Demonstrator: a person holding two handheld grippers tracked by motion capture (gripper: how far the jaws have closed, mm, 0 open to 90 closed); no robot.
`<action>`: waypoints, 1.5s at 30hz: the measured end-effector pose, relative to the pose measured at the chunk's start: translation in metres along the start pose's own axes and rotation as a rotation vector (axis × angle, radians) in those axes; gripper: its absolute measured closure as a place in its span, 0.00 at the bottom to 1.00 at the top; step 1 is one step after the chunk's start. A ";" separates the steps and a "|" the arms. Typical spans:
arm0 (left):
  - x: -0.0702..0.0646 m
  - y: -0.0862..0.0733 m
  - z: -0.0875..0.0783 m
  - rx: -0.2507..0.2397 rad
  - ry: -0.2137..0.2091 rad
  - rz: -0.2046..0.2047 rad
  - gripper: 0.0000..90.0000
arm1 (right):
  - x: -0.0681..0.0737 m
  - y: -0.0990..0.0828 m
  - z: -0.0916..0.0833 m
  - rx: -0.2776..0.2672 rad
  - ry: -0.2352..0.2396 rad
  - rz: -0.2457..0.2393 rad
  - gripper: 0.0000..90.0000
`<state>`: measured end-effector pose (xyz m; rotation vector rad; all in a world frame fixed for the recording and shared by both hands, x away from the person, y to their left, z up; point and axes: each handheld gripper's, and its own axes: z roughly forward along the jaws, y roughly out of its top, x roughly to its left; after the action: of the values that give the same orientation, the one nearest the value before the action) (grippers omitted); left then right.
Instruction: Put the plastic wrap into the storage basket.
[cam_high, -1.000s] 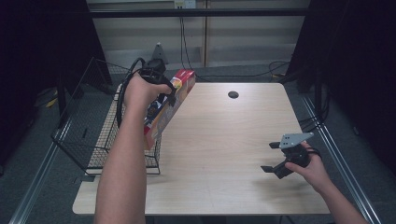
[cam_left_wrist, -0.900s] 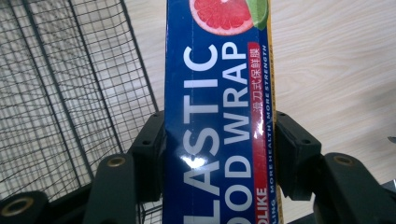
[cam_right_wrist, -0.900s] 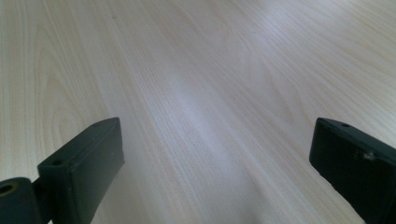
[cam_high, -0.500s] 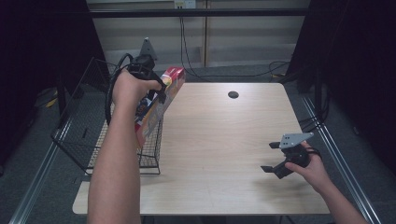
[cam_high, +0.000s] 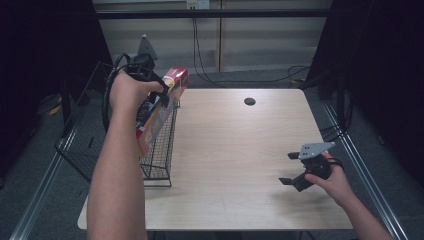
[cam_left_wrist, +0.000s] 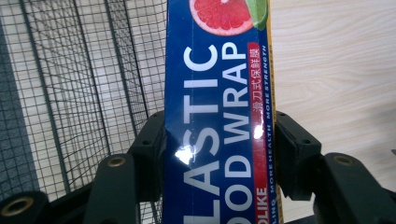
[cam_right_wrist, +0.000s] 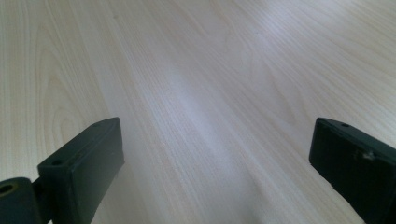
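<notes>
Your left gripper (cam_left_wrist: 219, 163) clamps a long blue box of plastic food wrap (cam_left_wrist: 217, 116), one black jaw pressed against each long side. In the left gripper view the box runs straight up from between the jaws toward twelve o'clock, its white lettering reading along its length and a pink grapefruit picture at the far end. At nine o'clock of the box lies the black wire basket (cam_left_wrist: 84, 84); at three o'clock lies the pale wooden table (cam_left_wrist: 336, 60).

From the high view, your left hand (cam_high: 129, 90) holds the gripper above the table's left edge, at about ten o'clock of the tabletop. The box tilts, red end up toward one o'clock, lower end dipping over the basket's right wall. The basket stands along the table's left edge, partly overhanging it.

Your right gripper (cam_high: 295, 170) rests low at about four o'clock of the table, well apart from the box, its jaws spread wide with nothing but bare wood between them. A small dark round spot (cam_high: 249, 101) sits near twelve o'clock.
</notes>
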<state>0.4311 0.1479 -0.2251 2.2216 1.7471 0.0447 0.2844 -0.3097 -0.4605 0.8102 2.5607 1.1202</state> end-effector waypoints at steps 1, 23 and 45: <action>0.000 0.000 0.000 0.000 0.000 0.000 0.50 | 0.000 0.000 0.000 0.000 0.000 0.000 0.03; 0.041 -0.015 -0.022 -0.041 0.062 -0.126 0.50 | 0.000 0.000 0.001 0.002 0.004 -0.001 0.03; 0.064 -0.026 -0.030 -0.048 0.098 -0.181 0.50 | 0.000 0.000 0.001 0.002 0.002 -0.001 0.03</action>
<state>0.4168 0.2207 -0.2144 2.0504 1.9712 0.1555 0.2850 -0.3089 -0.4611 0.8085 2.5641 1.1182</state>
